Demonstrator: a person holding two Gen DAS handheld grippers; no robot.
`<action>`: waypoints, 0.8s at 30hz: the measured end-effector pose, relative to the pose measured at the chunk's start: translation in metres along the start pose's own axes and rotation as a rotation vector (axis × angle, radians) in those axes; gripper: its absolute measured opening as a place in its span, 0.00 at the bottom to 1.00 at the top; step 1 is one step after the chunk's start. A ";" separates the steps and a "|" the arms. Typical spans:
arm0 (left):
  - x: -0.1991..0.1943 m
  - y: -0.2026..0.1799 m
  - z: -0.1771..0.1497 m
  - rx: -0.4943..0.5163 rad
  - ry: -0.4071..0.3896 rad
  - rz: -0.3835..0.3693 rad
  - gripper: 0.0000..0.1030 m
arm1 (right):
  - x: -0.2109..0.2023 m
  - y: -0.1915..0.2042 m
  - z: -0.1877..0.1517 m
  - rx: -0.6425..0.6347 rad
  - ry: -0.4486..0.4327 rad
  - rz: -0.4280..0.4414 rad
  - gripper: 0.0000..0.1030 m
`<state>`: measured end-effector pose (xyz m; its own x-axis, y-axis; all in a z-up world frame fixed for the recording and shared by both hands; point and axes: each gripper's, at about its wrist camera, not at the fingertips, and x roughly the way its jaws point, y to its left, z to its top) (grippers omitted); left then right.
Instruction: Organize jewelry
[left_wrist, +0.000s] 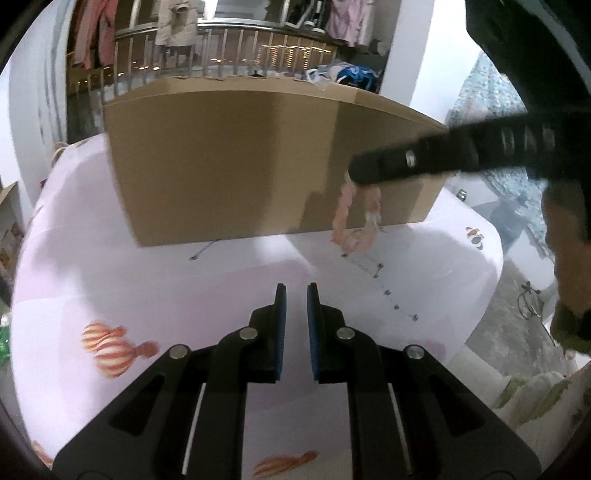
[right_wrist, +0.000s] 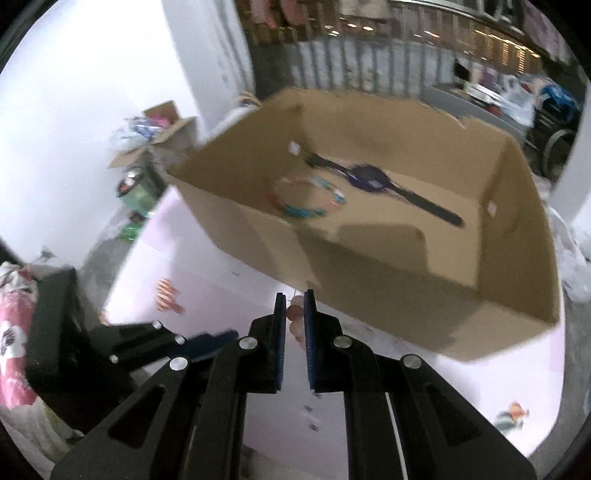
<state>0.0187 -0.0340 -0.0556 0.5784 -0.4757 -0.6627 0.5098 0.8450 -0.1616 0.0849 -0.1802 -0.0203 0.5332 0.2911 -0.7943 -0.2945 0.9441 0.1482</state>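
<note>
The right gripper (right_wrist: 294, 308) is nearest, and its jaws are pinched on a pink bead bracelet (right_wrist: 295, 314). The round beads sit between the two blue pads (right_wrist: 309, 332). From the left wrist view, the same pink bead bracelet (left_wrist: 356, 214) hangs down in a loop under the right gripper (left_wrist: 360, 175), up in the air in front of the cardboard box (left_wrist: 229, 162). It hangs just over the tabletop (left_wrist: 240, 266), near the box's front wall.

The box (right_wrist: 406, 302) is open on top. Inside it lie a dark watch (right_wrist: 369, 177) with a long strap and a colorful bracelet (right_wrist: 306, 197), side by side on the box floor.

On the tabletop, a thin chain (left_wrist: 380, 280) with little dark beads lies stretched out below the hanging bracelet.

The left gripper (left_wrist: 296, 291) hangs low over the tabletop with its jaws a narrow way apart and nothing between them. The pink cloth on the tabletop has an orange striped fish (left_wrist: 114, 349) printed on it.
</note>
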 end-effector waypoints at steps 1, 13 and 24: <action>-0.005 0.003 -0.001 0.001 0.001 0.014 0.10 | -0.001 0.006 0.005 -0.011 -0.007 0.025 0.09; -0.024 0.018 -0.009 -0.048 0.023 0.071 0.10 | 0.051 0.030 0.006 0.032 0.063 0.136 0.10; 0.004 -0.021 0.016 0.078 0.021 -0.012 0.10 | 0.007 -0.053 -0.062 0.143 0.030 -0.057 0.27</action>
<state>0.0210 -0.0578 -0.0430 0.5585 -0.4801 -0.6765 0.5652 0.8172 -0.1133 0.0546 -0.2376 -0.0704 0.5212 0.2332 -0.8210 -0.1472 0.9721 0.1827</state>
